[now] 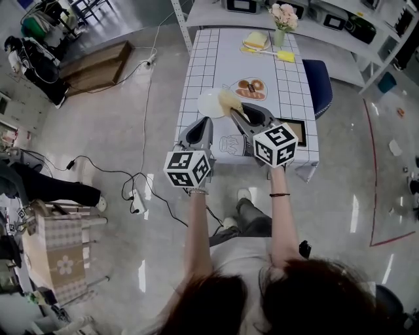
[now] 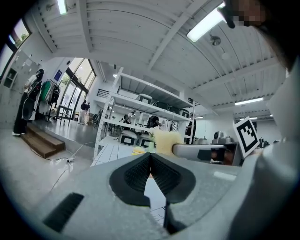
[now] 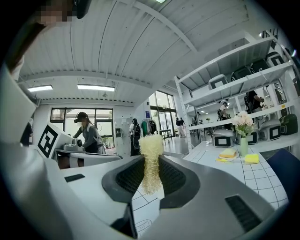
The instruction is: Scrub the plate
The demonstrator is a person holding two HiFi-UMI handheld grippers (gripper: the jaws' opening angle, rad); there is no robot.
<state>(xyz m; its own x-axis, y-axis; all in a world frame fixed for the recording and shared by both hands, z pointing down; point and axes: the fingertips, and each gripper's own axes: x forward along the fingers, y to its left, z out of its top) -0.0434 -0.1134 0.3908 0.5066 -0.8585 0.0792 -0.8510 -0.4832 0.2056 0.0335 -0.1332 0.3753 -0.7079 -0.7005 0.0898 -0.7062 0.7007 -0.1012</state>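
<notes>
A white plate lies near the left edge of the grid-patterned table. My right gripper is shut on a pale yellow fibrous scrubber, which sticks up between the jaws. In the head view the scrubber sits over the plate's right rim; whether it touches is unclear. My left gripper hovers just short of the plate's near edge with its jaws closed together and nothing visible between them. The left gripper view points upward, so the plate is hidden there; that view shows the scrubber.
A dish of doughnuts sits right of the plate. At the table's far end are a vase of flowers and yellow sponges. A blue chair stands at the table's right side. Shelving lines the back wall.
</notes>
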